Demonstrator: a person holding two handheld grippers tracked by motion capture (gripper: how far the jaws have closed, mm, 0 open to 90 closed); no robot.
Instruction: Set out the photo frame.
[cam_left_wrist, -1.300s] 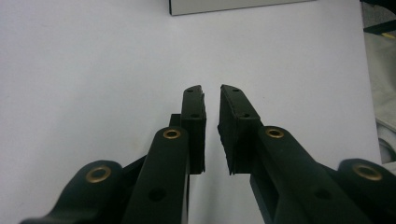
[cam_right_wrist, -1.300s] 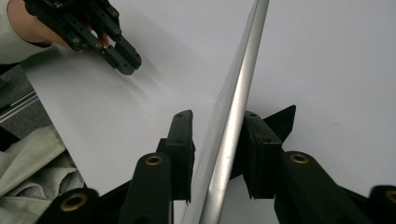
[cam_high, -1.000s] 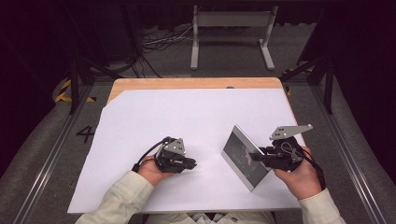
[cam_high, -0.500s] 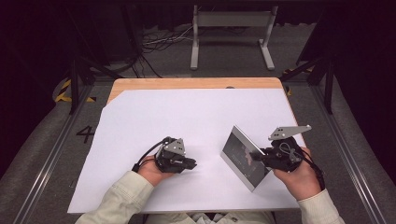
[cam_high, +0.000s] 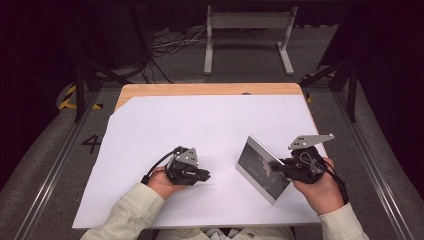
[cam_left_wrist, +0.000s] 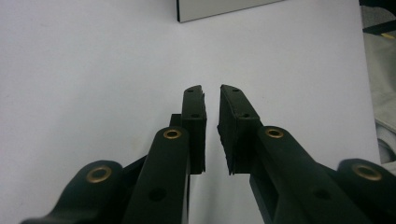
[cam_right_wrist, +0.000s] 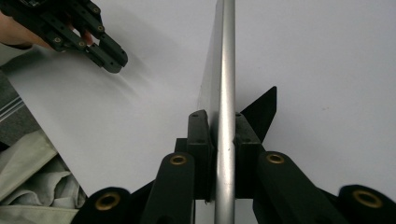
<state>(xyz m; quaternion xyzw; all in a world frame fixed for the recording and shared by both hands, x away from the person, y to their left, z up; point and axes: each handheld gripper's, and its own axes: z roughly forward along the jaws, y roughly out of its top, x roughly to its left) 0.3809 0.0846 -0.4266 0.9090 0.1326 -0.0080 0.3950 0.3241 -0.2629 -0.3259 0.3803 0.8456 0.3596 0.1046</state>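
A thin silver-framed panel (cam_high: 257, 169) with a dark face stands tilted on its lower edge on the white sheet (cam_high: 200, 125), at the right front. My right gripper (cam_high: 274, 166) is shut on its near edge. In the right gripper view the pads (cam_right_wrist: 201, 140) press on both sides of the silver rim (cam_right_wrist: 224, 56); the jaws have just been closing on it. My left gripper (cam_high: 206, 175) rests on the sheet to the left of the panel, apart from it. Its jaws (cam_left_wrist: 212, 91) stand a narrow gap apart with nothing between them, and the panel's corner (cam_left_wrist: 224, 7) lies ahead.
The white sheet covers a wooden table whose far edge (cam_high: 200, 89) shows as a bare strip. Beyond it stand a metal stand (cam_high: 247, 20) and cables on the floor. Rails (cam_high: 45, 180) run along both sides. Light sleeves (cam_high: 125, 210) come in at the front edge.
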